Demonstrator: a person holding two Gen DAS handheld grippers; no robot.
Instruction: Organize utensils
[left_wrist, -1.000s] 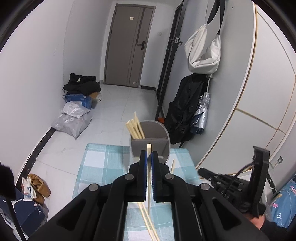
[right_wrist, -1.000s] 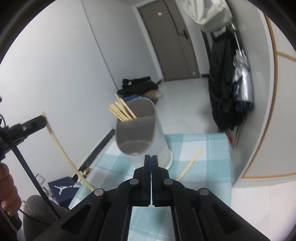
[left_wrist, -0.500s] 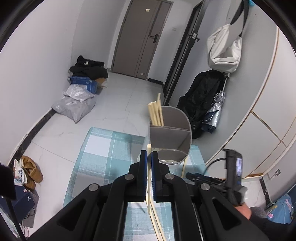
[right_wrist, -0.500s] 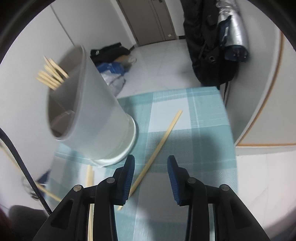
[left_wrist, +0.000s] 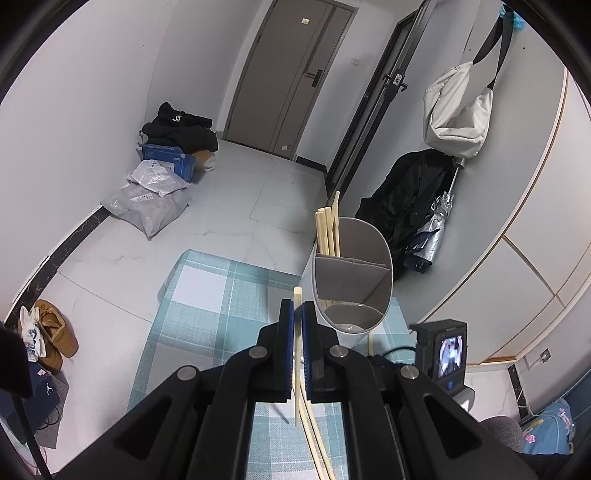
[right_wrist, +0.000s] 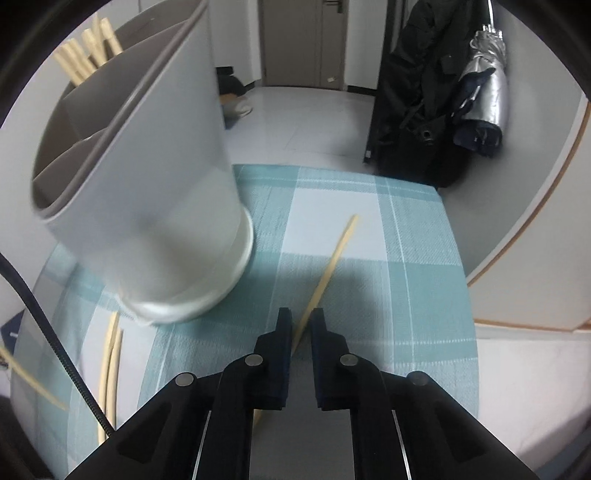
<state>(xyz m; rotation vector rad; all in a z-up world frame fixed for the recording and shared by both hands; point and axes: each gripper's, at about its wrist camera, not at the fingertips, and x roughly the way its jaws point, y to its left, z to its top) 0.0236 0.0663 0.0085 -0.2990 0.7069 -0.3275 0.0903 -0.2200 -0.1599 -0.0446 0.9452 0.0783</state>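
Observation:
A grey divided utensil holder (left_wrist: 351, 280) stands on a teal checked cloth (left_wrist: 207, 295), with several chopsticks (left_wrist: 327, 229) upright in its far compartment. My left gripper (left_wrist: 297, 310) is shut on one chopstick (left_wrist: 297, 295), held nearly upright just left of the holder's rim. In the right wrist view the holder (right_wrist: 147, 184) stands at the left. My right gripper (right_wrist: 301, 321) is low over the cloth (right_wrist: 406, 258), its jaws closing. A lying chopstick (right_wrist: 332, 258) runs between them, and a gap still shows on both sides of it.
Two more chopsticks (right_wrist: 110, 369) lie on the cloth left of the holder's base. Beyond the table are a tiled floor, a door (left_wrist: 291, 77), bags and a blue box (left_wrist: 166, 162), shoes (left_wrist: 55, 332), and a dark coat with an umbrella (right_wrist: 480, 103).
My right gripper dropped from above the holder to the cloth, opened, then narrowed around the lying chopstick. My left gripper shifted, still holding its chopstick, and the holder now lies to its right.

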